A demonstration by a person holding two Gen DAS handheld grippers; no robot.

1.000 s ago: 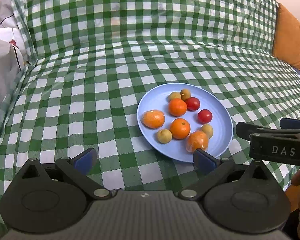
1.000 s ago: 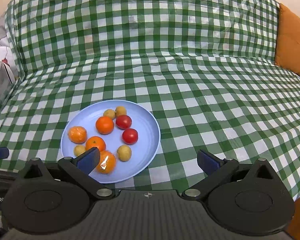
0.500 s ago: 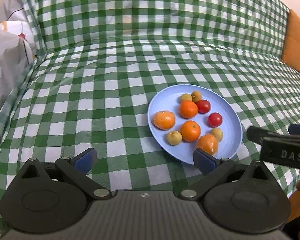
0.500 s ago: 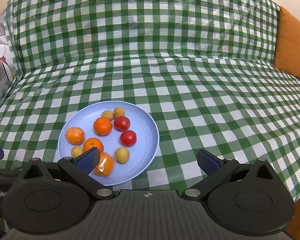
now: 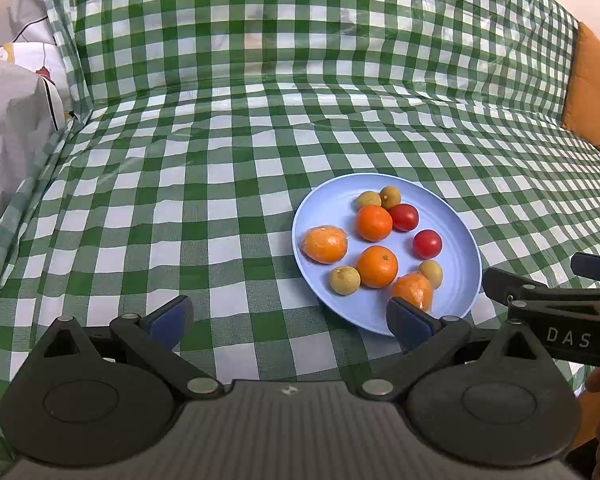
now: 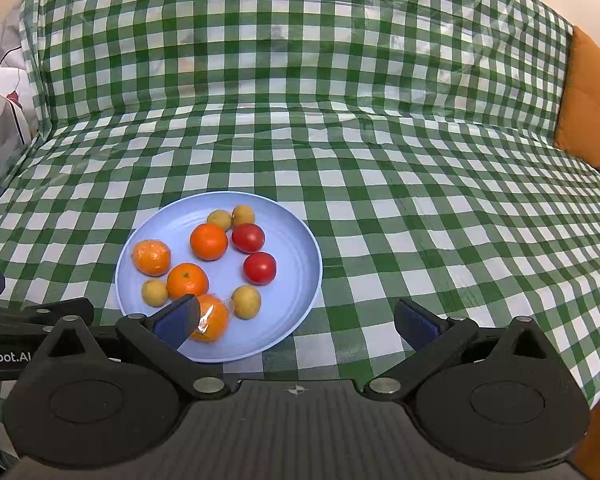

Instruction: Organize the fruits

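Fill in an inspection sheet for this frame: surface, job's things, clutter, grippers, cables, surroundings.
Surface: green-and-white checked plastic cloth, wrinkled.
Job's things: round light-blue plate holding two bare oranges, two plastic-wrapped oranges, two red tomatoes, four small tan fruits.
Clutter: nothing seen.
Grippers: left gripper open, empty; right gripper open, empty, its left finger overlapping a wrapped orange in view.
Cables: nothing seen.
Surroundings: orange cushion right; grey-white bedding left.

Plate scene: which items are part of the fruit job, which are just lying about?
Job:
plate
oranges
tomatoes
small yellow-brown fruits
left gripper, open
right gripper, open

Lying about:
orange cushion
grey bedding
checked cloth
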